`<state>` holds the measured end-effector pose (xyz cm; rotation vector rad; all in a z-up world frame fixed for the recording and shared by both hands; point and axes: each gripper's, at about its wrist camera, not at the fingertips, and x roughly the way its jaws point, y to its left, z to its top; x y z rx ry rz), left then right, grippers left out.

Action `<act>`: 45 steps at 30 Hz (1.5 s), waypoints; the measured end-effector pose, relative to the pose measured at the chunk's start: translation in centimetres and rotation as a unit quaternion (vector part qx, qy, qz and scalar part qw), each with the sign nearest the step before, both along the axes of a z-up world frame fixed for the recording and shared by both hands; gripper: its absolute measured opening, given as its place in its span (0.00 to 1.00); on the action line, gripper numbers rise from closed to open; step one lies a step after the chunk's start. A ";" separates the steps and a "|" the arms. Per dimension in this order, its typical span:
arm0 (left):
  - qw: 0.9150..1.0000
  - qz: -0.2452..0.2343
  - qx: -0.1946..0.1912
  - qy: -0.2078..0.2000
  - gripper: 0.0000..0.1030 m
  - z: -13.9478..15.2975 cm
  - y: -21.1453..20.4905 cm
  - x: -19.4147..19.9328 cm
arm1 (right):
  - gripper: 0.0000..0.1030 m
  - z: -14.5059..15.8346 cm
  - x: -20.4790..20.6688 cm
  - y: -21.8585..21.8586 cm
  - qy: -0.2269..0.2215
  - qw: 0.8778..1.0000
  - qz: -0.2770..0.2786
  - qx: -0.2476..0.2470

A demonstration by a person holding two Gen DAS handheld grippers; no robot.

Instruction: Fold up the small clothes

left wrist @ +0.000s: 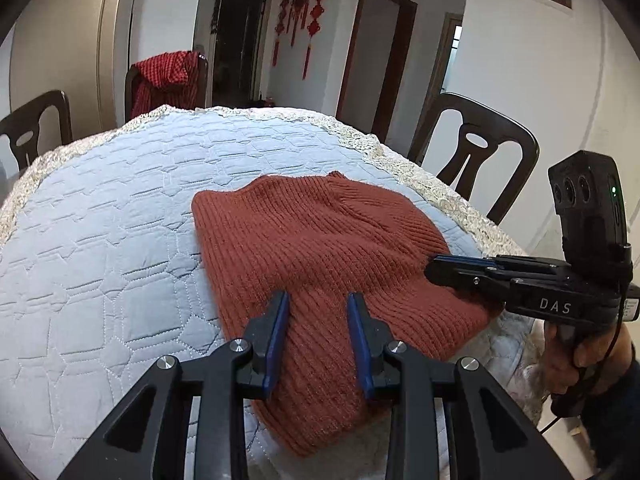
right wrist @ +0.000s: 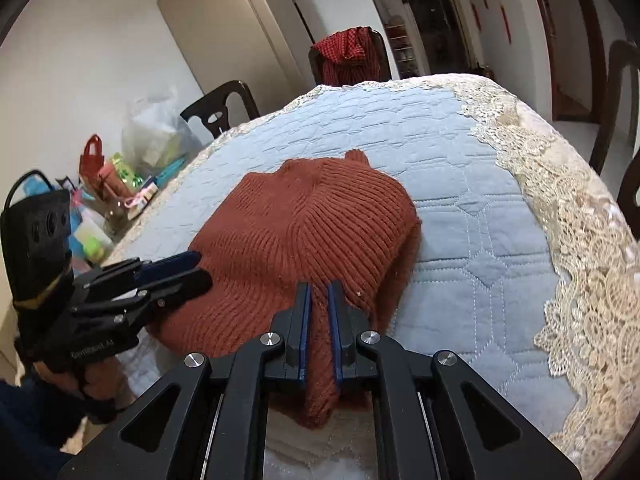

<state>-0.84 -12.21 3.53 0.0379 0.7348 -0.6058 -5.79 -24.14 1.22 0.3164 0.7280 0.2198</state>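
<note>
Two tools work over one desk (left wrist: 100, 240) spread with a single quilted blue cover edged in lace. One rust-red ribbed knit garment (left wrist: 320, 248) lies on that cover toward the near edge, partly folded. At least three dark chairs stand around the desk, one (left wrist: 166, 80) draped with a red checked cloth. Left tool (left wrist: 318, 300) hovers above the knit's near part, its blue pads standing narrowly apart with nothing pinched between them. Right tool (right wrist: 319, 292) has its pads pressed on a raised ridge of the knit at the garment's near edge.
</note>
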 end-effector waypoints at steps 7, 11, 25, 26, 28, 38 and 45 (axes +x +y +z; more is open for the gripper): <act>1.000 0.018 -0.009 -0.012 0.32 1.6 -0.5 2.9 | 0.09 2.5 1.9 -0.6 -0.016 1.000 -0.019 -0.003; 0.999 0.030 0.012 0.014 0.32 -0.9 -1.1 4.2 | 0.09 0.7 4.1 -1.4 0.013 0.999 -0.048 -0.006; 1.000 0.016 -0.023 0.010 0.32 1.3 1.5 1.0 | 0.12 2.8 0.2 -0.1 -0.028 0.999 0.010 -0.014; 1.000 0.012 -0.023 0.012 0.32 1.3 1.6 0.5 | 0.12 2.8 -0.2 -0.2 -0.029 0.999 0.017 -0.014; 1.000 0.006 -0.025 0.017 0.32 1.4 1.7 -0.4 | 0.12 2.8 -1.4 0.4 -0.029 0.999 0.034 -0.018; 1.000 0.008 -0.013 0.014 0.33 -0.3 1.2 -2.0 | 0.11 0.2 -2.6 1.6 -0.008 0.995 0.054 -0.081; 1.000 0.025 -0.004 0.015 0.34 0.7 1.2 -2.0 | 0.12 1.2 -3.0 1.3 -0.015 0.998 0.035 -0.054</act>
